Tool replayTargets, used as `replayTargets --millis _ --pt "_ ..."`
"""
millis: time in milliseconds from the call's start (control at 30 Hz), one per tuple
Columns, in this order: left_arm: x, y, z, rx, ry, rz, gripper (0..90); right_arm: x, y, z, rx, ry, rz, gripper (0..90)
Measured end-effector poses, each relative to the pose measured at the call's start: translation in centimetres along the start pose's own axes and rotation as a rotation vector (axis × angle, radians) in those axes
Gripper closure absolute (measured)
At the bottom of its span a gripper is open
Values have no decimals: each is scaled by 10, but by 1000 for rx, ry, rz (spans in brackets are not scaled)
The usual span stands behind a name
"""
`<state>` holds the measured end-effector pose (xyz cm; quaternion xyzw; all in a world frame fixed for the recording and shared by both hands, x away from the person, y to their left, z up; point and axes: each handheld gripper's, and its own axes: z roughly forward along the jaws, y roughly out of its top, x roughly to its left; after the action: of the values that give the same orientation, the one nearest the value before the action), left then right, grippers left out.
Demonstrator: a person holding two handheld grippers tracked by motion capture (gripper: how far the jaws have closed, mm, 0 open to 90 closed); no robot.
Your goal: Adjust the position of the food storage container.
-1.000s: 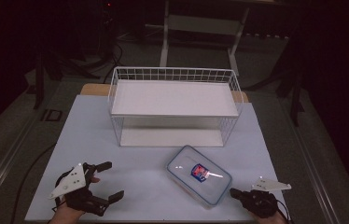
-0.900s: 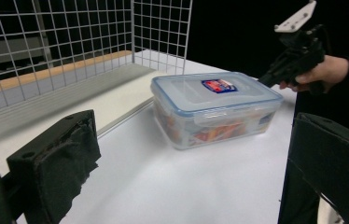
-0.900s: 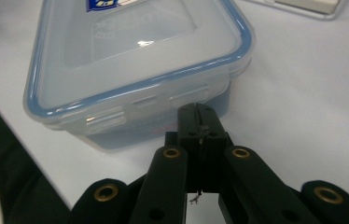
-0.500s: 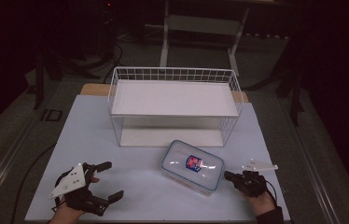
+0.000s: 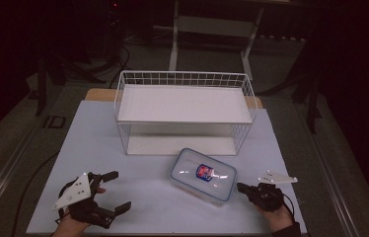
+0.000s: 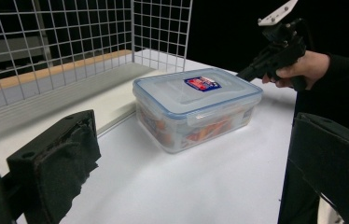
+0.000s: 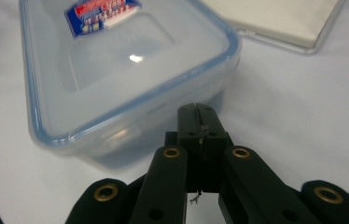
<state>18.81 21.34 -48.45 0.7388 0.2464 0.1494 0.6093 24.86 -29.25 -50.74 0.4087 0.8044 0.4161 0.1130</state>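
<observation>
Count: one lidded plastic container (image 5: 203,175) near centre; one white wire rack (image 5: 184,112) behind it, far side; two grippers, left gripper (image 5: 115,191), right gripper (image 5: 240,187).

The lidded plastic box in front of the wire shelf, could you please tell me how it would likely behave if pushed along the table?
The plastic box looks rigid, so it should keep its shape. Its flat base and low, wide form suggest sliding rather than tipping on the smooth table. The orange contents seen through its wall in the left gripper view probably add some weight. A push at a corner, near the shut right tool, would likely turn it.

lab | white-covered table (image 5: 123,148) | dark room | cables on floor (image 5: 118,54)
</observation>
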Motion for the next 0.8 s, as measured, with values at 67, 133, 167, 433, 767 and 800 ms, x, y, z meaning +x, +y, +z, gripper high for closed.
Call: replayTargets --millis 67,133,167,433,767,800 --pt "0 0 0 1 -1 -3 12 -1 4 0 -21 9 15 900" --pt "0 0 1 2 -3 -3 12 -1 9 1 -13 -20 -6 900" --pt "0 0 1 3 -2 -2 11 -1 11 2 -16 -23 -6 900" --pt "0 -1 2 4 -6 -5 12 -7 16 10 -14 -26 18 900" --pt "0 -1 2 7 -8 -3 12 -5 39 36 2 -15 -14 900" --pt "0 -1 2 8 -9 -2 12 -5 41 39 4 -18 -22 900"
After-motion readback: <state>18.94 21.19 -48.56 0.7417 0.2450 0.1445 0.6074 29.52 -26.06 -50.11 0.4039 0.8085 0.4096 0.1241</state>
